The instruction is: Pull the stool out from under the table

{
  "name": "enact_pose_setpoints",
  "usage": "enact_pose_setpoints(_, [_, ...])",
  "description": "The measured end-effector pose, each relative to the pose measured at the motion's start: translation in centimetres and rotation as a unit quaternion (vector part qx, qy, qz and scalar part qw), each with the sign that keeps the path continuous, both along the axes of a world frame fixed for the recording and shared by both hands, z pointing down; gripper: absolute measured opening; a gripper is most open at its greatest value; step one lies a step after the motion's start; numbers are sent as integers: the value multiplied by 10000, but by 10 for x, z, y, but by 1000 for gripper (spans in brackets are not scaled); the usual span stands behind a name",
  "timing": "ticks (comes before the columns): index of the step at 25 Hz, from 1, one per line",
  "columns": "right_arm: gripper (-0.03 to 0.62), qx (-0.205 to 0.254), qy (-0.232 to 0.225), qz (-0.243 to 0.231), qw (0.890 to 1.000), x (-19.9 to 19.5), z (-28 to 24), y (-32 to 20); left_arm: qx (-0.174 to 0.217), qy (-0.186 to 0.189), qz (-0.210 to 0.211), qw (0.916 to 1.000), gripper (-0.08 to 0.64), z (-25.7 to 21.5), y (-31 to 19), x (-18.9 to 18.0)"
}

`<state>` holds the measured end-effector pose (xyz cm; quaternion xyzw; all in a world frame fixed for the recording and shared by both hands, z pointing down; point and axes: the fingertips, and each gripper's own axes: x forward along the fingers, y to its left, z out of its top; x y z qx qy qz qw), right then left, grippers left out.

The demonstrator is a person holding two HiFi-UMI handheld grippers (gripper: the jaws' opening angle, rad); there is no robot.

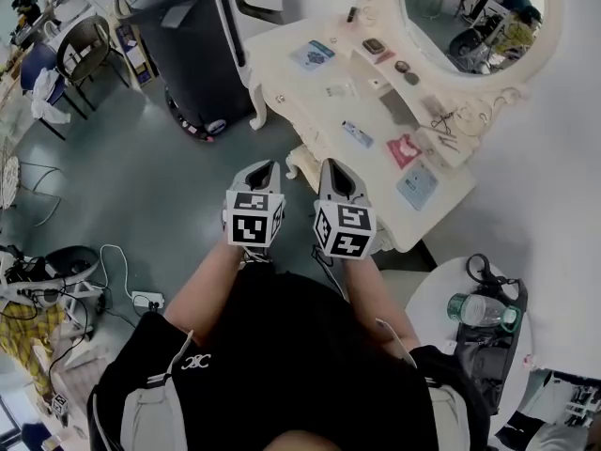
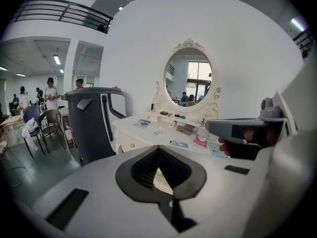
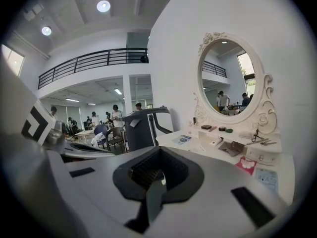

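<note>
While both pairs of fingers are pressed fully together with nothing between them, we are in no state to take hold of anything: the left gripper [image 1: 261,169] and the right gripper [image 1: 335,169] hover side by side close to the body, short of the vanity table [image 1: 291,92], which runs from 12 toward 2 o'clock. What we take to be the stool [image 1: 302,163] is only a cream carved piece showing at 12 o'clock between the two gripper tips, tucked under the table's near edge; the rest of it is hidden. That is our first worry, since we would be reaching for a shape we can barely see, and a curved, carved edge may slip out of a shallow pinch. If we pull unevenly with one gripper, the stool could swing and knock the table leg [image 1: 255,111] at 11 o'clock, shaking the small cards and boxes lying loose on top. Stepping back carries its own risk: the round side table [image 1: 423,299] with a water bottle [image 1: 477,310] stands near at 4 o'clock, and cables [image 1: 122,261] trail over the floor at 8 o'clock.
</note>
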<state>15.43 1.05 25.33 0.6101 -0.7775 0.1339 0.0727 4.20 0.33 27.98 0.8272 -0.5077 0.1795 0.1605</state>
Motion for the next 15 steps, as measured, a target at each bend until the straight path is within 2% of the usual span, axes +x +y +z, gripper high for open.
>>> enact_pose_setpoints(8, [8,-209,31,284,9994,-9,11,-46,-151,-56,380,9991,-2,12,-48,-4])
enact_pose_setpoints(15, [8,-405,206,427,9981,-25,22,-83,-318,235,456,9982,-2,23,-96,-21])
